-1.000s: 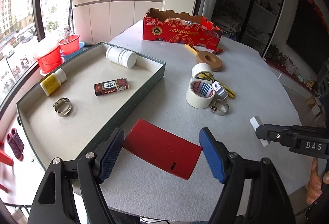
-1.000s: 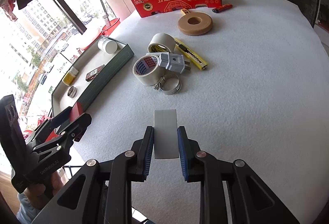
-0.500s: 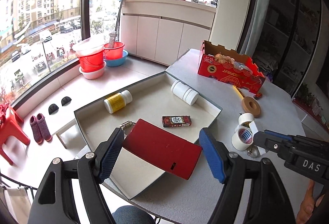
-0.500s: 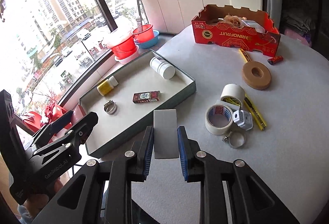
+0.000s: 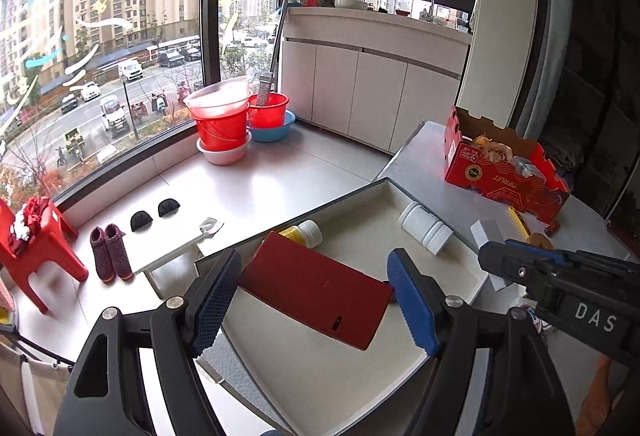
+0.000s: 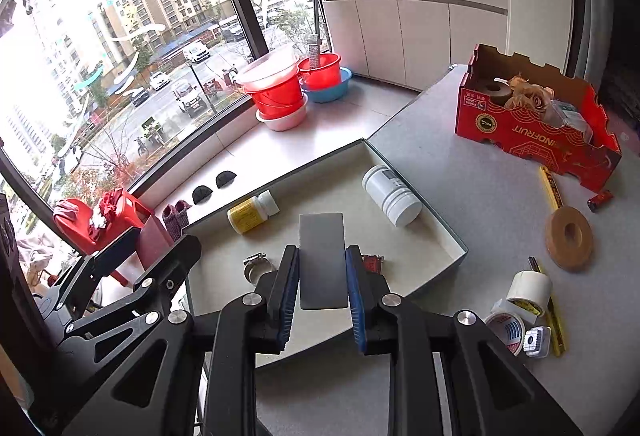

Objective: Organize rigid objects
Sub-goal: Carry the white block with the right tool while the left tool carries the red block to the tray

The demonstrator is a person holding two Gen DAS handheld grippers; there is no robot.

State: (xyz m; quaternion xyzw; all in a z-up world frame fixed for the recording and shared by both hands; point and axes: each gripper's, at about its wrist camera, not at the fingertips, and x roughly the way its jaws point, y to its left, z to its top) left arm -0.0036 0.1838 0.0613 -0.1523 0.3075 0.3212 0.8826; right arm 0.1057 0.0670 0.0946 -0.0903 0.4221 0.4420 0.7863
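My left gripper (image 5: 316, 296) is shut on a flat red box (image 5: 316, 290) and holds it above the near part of the grey tray (image 5: 320, 388). My right gripper (image 6: 322, 282) is shut on a grey rectangular block (image 6: 322, 260) and holds it above the tray (image 6: 444, 228). In the tray lie a white jar (image 6: 392, 195), a yellow bottle (image 6: 252, 211), a metal hose clamp (image 6: 256, 265) and a small red pack (image 6: 371, 262), partly hidden by my right fingers. The right gripper also shows in the left wrist view (image 5: 492, 256).
On the table right of the tray are tape rolls (image 6: 516, 310), a white plug (image 6: 537, 341), a yellow utility knife (image 6: 551, 192), a brown ring (image 6: 569, 238), a lighter (image 6: 600, 199) and a red cardboard box (image 6: 536, 128). Beyond the table edge are red buckets (image 5: 228, 116) and a red stool (image 5: 36, 248).
Both grippers have moved left from over the table to over the tray, each still holding its object. The views have tilted up toward the window.
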